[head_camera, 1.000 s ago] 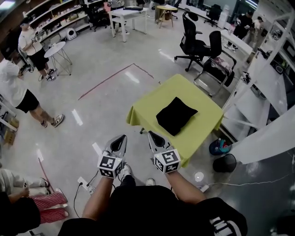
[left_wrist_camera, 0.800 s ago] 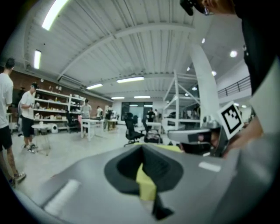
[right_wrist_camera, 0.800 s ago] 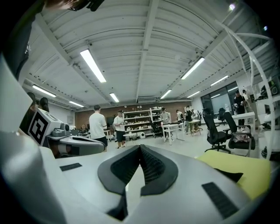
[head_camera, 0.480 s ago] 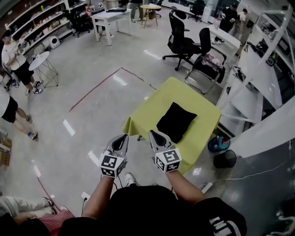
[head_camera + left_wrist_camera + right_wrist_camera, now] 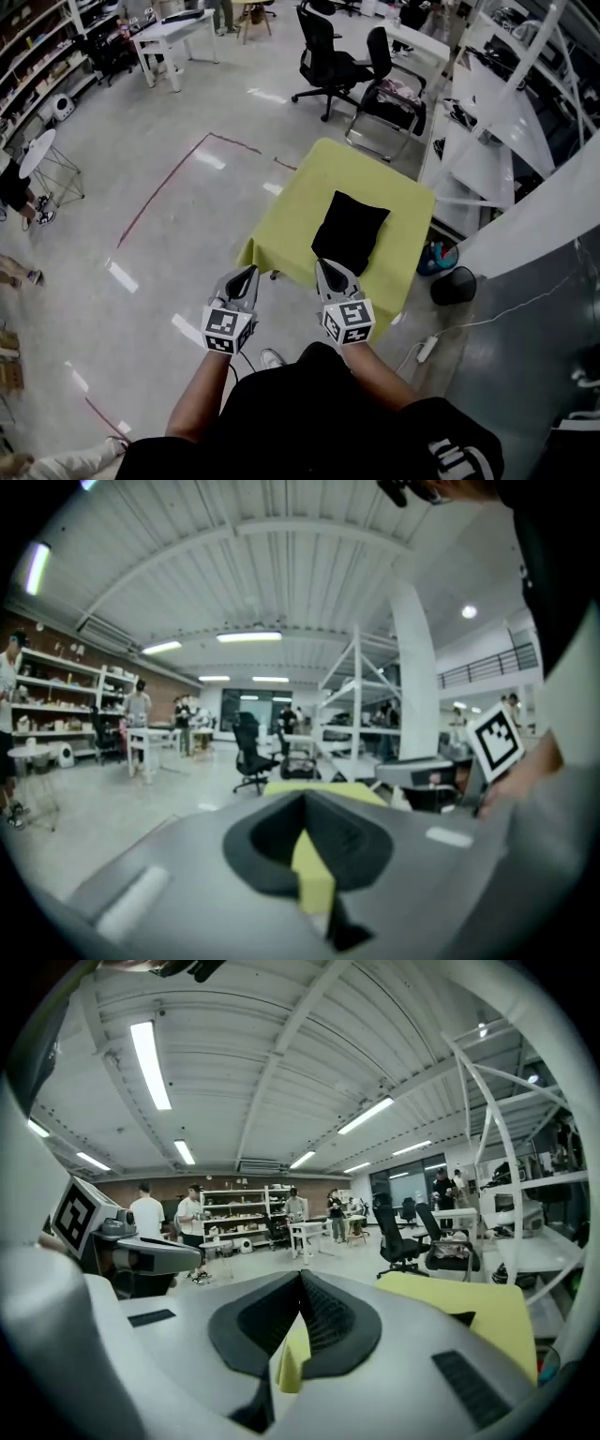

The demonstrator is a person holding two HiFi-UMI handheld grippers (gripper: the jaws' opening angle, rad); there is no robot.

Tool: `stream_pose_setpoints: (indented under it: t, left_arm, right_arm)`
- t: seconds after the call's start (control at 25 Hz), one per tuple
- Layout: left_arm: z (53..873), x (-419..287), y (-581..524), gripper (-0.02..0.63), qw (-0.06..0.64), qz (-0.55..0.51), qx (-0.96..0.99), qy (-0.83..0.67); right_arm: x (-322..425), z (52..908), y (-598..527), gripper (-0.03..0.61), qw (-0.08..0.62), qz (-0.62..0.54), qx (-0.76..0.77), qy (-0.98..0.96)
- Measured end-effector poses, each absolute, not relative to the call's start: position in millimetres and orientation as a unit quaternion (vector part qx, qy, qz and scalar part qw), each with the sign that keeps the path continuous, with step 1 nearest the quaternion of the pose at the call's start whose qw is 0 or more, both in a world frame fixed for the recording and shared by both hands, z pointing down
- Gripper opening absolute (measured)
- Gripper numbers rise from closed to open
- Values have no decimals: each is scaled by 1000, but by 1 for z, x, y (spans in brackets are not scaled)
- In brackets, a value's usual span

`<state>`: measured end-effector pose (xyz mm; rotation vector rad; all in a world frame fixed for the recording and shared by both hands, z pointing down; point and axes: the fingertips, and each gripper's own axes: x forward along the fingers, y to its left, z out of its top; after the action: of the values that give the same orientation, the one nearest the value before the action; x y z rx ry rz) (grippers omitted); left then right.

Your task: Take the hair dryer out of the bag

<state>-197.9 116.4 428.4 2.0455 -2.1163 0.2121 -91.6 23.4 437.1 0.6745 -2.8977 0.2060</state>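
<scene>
Lime-green cloth covers the small table (image 5: 398,197), and the black bag (image 5: 349,232) lies flat near the middle of it. We can't see the hair dryer itself, only the bag.

Both tongs are out in front of us, pointing toward the table. The left gripper (image 5: 248,272) has its jaws pressed together with nothing between them, and it shows over the floor just off the table's near corner. The right gripper (image 5: 324,266) is the same, jaws together and empty. Its tip shows over the near edge of the cloth, close to the bag but apart from it.

A black bin (image 5: 454,285) stands on the floor beside the table.
</scene>
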Motion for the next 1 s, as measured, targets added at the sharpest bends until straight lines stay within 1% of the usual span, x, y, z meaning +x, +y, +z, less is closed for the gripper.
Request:
stream_pose_setpoints:
  t: [0.2,0.36,0.6,1.0]
  left_arm:
    - [439,-189,89,6,87,85,717,-686]
    - [462,-176,67,6,101,101,738,-660]
    - [494,-148,23,6,76,175,772,-607]
    - [551,-121,-22,6,112,233,794,-551]
  right_arm:
    - [-70,464,2,6,95,94,264,-955]
    - [-55,482,-16,6,112,102,294,-944]
    - [-46,504,-50,6,135,112,312,-934]
    - [-40,546,-76,6,170,139,287,-933]
